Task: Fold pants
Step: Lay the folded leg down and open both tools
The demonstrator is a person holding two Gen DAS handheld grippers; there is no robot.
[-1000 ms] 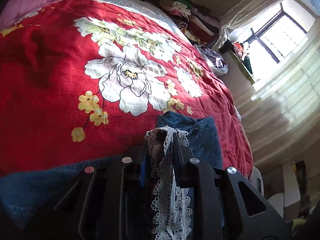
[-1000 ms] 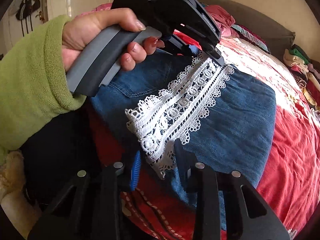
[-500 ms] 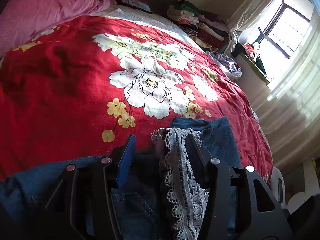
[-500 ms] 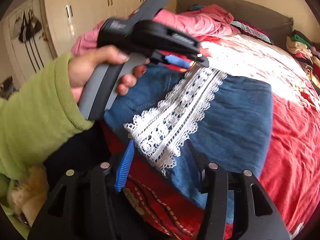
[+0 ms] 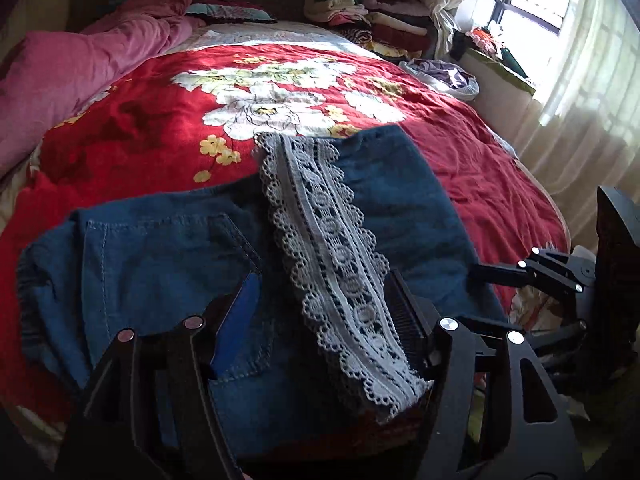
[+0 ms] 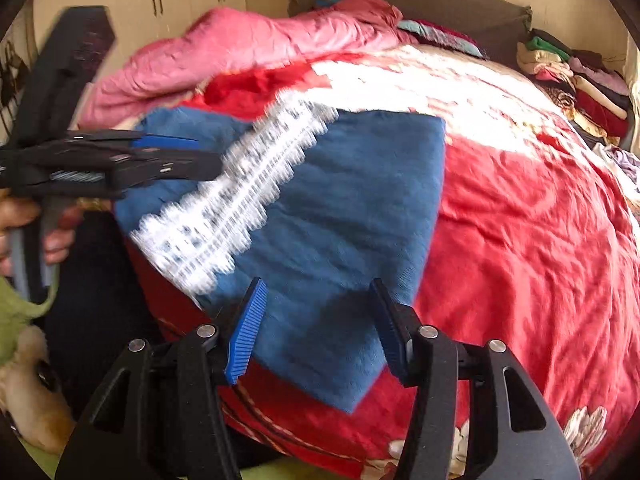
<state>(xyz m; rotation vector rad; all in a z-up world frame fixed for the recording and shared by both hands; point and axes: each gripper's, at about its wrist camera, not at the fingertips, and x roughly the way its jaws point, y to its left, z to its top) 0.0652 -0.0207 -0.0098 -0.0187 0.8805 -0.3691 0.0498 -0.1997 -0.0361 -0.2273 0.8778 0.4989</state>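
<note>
Lace trim [image 6: 236,196] motion-blurred on pants [image 6: 344,216]

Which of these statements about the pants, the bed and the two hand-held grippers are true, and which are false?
1. Both hand-held grippers, left and right, are open. True.
2. The pants hang in the air. False: they lie on the red floral bedspread.
3. A white lace trim runs across the denim. True.
4. The pink quilt covers the pants. False: it is bunched near the headboard.
5. Folded clothes are stacked at the far corner of the bed. True.
</note>
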